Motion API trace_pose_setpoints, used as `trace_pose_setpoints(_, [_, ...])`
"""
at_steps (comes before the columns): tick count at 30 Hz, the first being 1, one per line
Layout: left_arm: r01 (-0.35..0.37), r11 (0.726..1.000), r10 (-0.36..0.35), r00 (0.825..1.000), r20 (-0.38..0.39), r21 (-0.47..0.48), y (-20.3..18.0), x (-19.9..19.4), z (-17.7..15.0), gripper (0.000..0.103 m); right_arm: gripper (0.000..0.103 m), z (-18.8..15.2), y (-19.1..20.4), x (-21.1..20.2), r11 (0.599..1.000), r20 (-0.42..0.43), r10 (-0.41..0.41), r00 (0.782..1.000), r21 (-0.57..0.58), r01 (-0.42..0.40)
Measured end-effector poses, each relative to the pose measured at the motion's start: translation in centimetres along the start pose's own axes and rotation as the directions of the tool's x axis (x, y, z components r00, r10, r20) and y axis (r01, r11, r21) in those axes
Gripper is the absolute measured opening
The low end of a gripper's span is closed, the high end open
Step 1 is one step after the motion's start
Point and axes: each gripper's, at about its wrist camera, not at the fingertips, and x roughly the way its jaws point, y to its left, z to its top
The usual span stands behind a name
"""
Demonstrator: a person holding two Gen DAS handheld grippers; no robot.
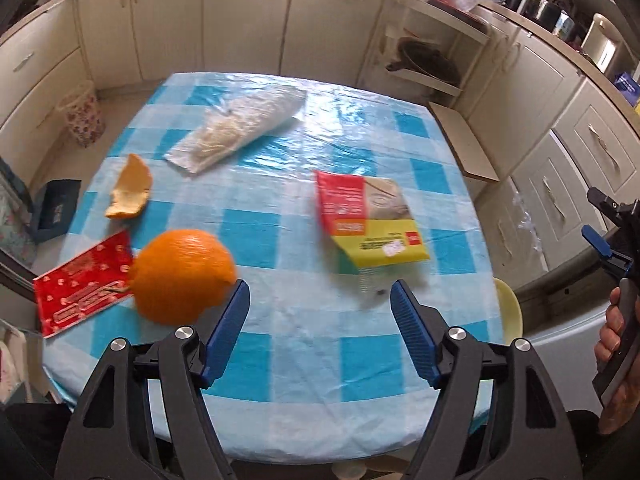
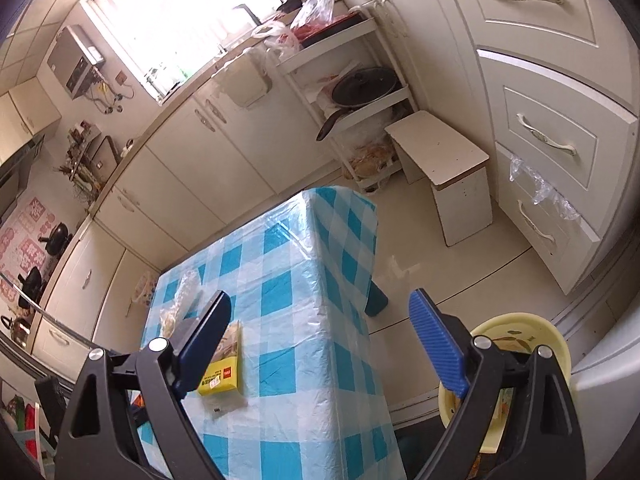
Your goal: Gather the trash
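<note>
On the blue-checked table (image 1: 280, 344) lie a round orange (image 1: 182, 276), a curled orange peel (image 1: 132, 188), a red wrapper (image 1: 84, 282), a clear plastic bag (image 1: 240, 128) and a red and yellow packet (image 1: 370, 220). My left gripper (image 1: 319, 286) hangs open over the near part of the table. Its left finger is just right of the orange, and nothing is between its fingers. My right gripper (image 2: 321, 295) is open and empty over the table's right edge. The packet (image 2: 224, 364) shows behind its left finger. A yellow bin (image 2: 516, 364) stands on the floor under its right finger.
The yellow bin (image 1: 510, 312) peeks out past the table's right edge. A hand (image 1: 612, 340) holds the right gripper's handle there. A white stool (image 2: 444, 160) and a shelf rack with pans (image 2: 360, 88) stand beyond the table. Cabinets line the walls, and a floral basket (image 1: 82, 114) sits far left.
</note>
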Motion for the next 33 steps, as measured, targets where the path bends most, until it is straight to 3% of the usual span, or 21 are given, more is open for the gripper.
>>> trace_pose_setpoints(5, [-0.076,0.997,0.076,0.997,-0.007,0.004,5.1,-0.1,0.8,0.075,0.087,-1.4,3.8,2.4,0.993,-0.081,0.02,0.997,-0.114,-0.029])
trace_pose_setpoints(14, [-0.118,0.977,0.136,0.987,-0.09,0.178,6.3,3.9,0.9,0.078,0.087,-4.4,12.0,6.4,0.945,-0.166,0.027,0.986,-0.316,-0.079])
trace_pose_setpoints(25, [-0.079,0.983,0.099,0.989,-0.114,0.167,7.5,5.8,1.4,0.078,0.087,-7.4,18.7,11.7,0.878,-0.22,-0.032,0.975,-0.472,-0.077])
trace_pose_setpoints(27, [-0.082,0.983,0.1,0.989,-0.108,0.164,7.6,5.7,1.4,0.073,0.087,-7.7,19.5,12.5,0.875,-0.225,-0.044,0.973,-0.479,-0.071])
trace_pose_setpoints(31, [-0.034,0.991,0.051,0.99,-0.133,0.13,8.0,5.5,1.1,0.047,0.087,-8.2,21.1,13.8,0.864,-0.223,-0.046,0.974,-0.499,-0.073])
trace_pose_setpoints(33, [-0.017,0.993,0.033,0.991,-0.131,0.119,7.9,5.0,1.0,0.043,0.087,-8.5,22.4,14.3,0.851,-0.207,-0.027,0.978,-0.518,-0.086])
